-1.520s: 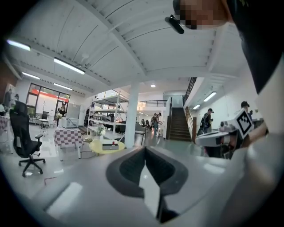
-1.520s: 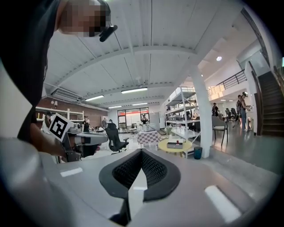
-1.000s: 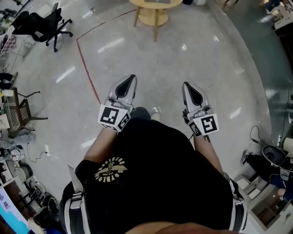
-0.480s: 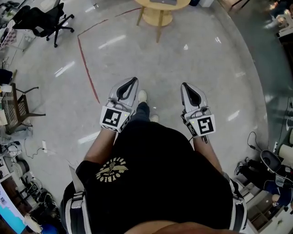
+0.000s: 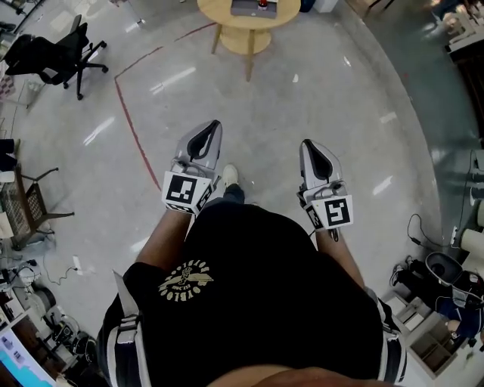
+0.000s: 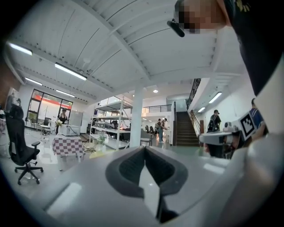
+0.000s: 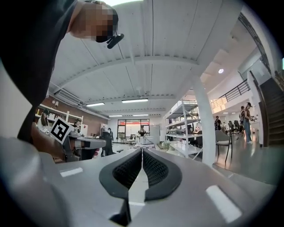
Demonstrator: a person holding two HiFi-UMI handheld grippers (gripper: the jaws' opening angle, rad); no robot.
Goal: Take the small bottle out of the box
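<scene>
A round wooden table [image 5: 227, 17] stands at the top of the head view, with a grey box [image 5: 246, 7] on it and a small red thing [image 5: 262, 3] beside or in the box; I cannot tell whether that is the bottle. My left gripper [image 5: 214, 125] and right gripper [image 5: 306, 143] are held level in front of the person's body, over bare floor and well short of the table. Both are shut with nothing between the pads, as the left gripper view [image 6: 144, 148] and the right gripper view [image 7: 142, 150] show.
A black office chair [image 5: 57, 53] stands at the far left, and a red line [image 5: 128, 125] runs across the floor. A wooden stool [image 5: 26, 200] and cables lie at the left edge, bins and gear [image 5: 446, 272] at the right. Shelves, a white column [image 6: 136, 117] and people stand far off.
The person has walked forward: the table has come further into the head view and the box on it now shows. Both grippers went along, still shut and level.
</scene>
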